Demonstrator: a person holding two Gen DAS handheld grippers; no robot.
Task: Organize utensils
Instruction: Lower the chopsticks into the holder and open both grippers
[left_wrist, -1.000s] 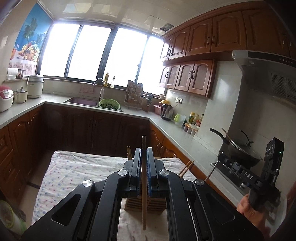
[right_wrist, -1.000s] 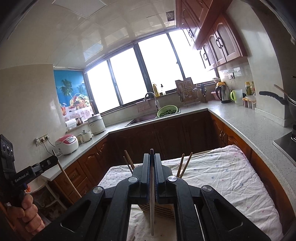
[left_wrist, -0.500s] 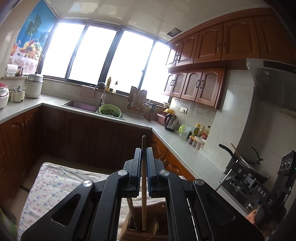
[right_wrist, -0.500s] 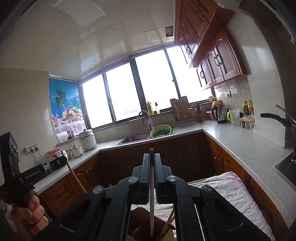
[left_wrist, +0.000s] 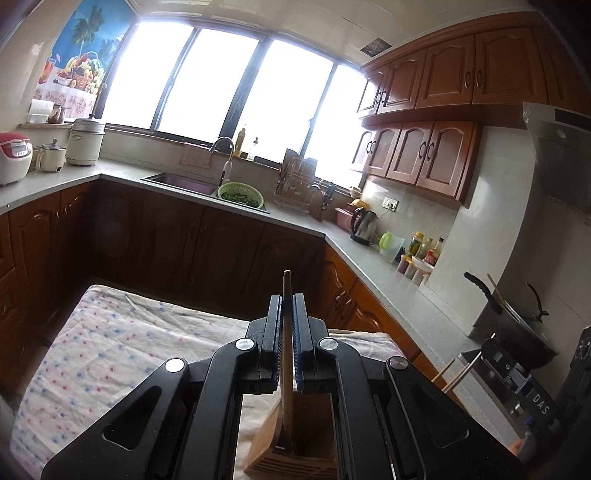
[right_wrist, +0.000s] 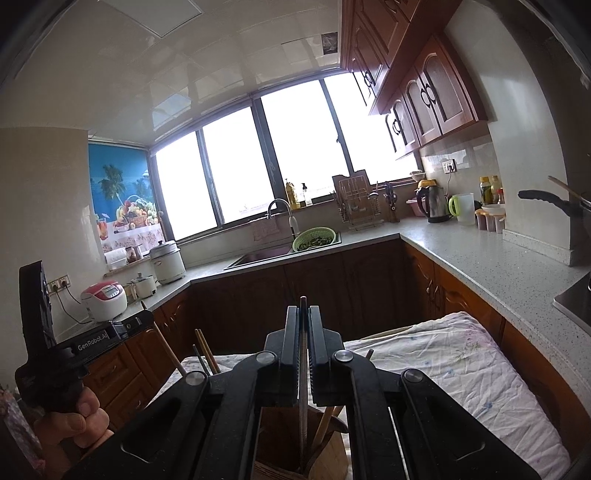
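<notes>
A tabletop (left_wrist: 122, 343) carries the things, covered by a wrinkled white cloth (right_wrist: 461, 362) dotted with small pink and blue flowers that hangs over its edges. A wooden utensil holder (left_wrist: 291, 458) stands directly on the cloth near the front, its open top divided into compartments. A pale wooden stick (right_wrist: 384, 333) lies flat on the cloth towards the far edge.

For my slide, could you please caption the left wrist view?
Left tool shut on a wooden chopstick, its lower end over the wooden utensil holder on the cloth-covered table.
</notes>
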